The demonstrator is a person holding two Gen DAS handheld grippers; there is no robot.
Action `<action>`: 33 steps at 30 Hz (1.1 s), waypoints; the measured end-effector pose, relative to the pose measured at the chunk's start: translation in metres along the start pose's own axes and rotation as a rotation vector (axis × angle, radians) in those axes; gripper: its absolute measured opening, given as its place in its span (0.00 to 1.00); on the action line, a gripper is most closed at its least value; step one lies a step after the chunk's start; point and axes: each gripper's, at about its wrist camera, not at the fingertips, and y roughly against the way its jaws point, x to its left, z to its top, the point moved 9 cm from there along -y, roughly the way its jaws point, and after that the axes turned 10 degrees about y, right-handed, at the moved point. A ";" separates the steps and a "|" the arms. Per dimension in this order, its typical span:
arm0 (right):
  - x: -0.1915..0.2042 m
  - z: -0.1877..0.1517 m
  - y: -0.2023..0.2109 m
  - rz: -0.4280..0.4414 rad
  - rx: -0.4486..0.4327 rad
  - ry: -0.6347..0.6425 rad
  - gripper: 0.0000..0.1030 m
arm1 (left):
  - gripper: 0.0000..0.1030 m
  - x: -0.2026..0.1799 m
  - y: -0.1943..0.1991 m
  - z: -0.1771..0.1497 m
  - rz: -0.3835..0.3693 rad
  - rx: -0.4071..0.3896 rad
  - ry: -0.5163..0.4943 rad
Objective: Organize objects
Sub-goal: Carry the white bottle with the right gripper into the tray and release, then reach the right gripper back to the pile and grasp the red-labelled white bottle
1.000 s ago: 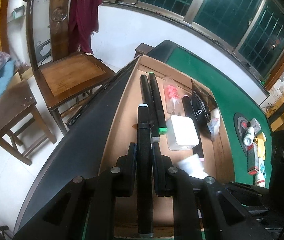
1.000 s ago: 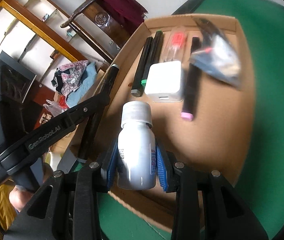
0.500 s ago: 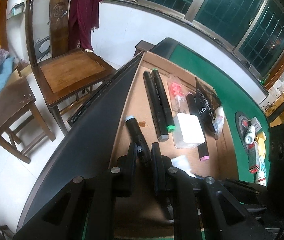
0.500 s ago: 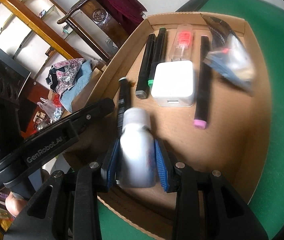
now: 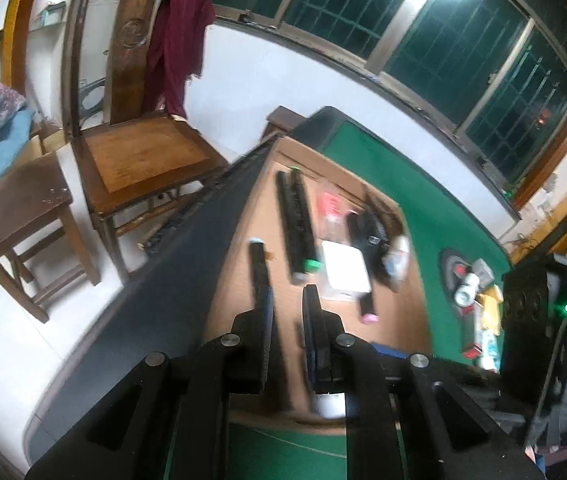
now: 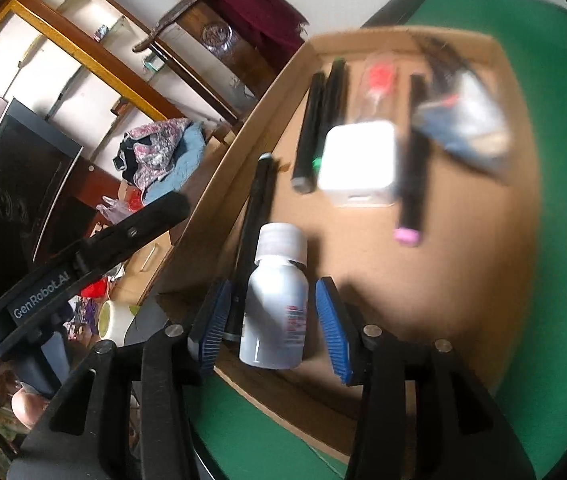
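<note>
Observed right gripper (image 6: 273,284) with jaws opening, now clear of bottle (image 6: 277,304) on both sides. A second back, clamped tight on it above the near edge. Found bottle now lying on its side on floor of box (image 6: 239,148), near corner, cap pointing inward.

Observed left gripper (image 5: 287,292) drawn together to a narrow gap, nothing between. Earlier gripped marker (image 6: 255,208); now found lying loose along left wall of box, just beside bottle, apart from the marker pair (image 6: 323,120).

Farther in: white block (image 6: 359,160) and pink-tipped marker (image 6: 413,152), unmoved. Outside on table (image 6: 555,200): a few small items, too blurred to name.

Judged: two more objects delivered, both hands free. Next likely withdrawal and a reach for leftovers. Risk: bottle rolling.
</note>
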 end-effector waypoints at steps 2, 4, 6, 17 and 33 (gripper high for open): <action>-0.008 -0.002 0.013 -0.005 -0.023 -0.014 0.43 | 0.12 -0.010 -0.001 -0.007 -0.008 0.004 -0.025; -0.014 -0.005 0.026 -0.003 -0.040 -0.017 0.43 | 0.12 -0.023 -0.003 -0.016 -0.011 0.024 -0.048; -0.020 -0.007 0.037 -0.011 -0.054 -0.024 0.43 | 0.12 -0.038 -0.002 -0.028 -0.023 0.033 -0.086; -0.050 -0.020 0.102 -0.109 -0.139 -0.001 0.43 | 0.12 -0.090 -0.008 -0.068 -0.049 0.117 -0.192; -0.163 -0.082 0.228 -0.239 -0.289 -0.208 0.42 | 0.12 -0.190 -0.052 -0.153 -0.093 0.312 -0.362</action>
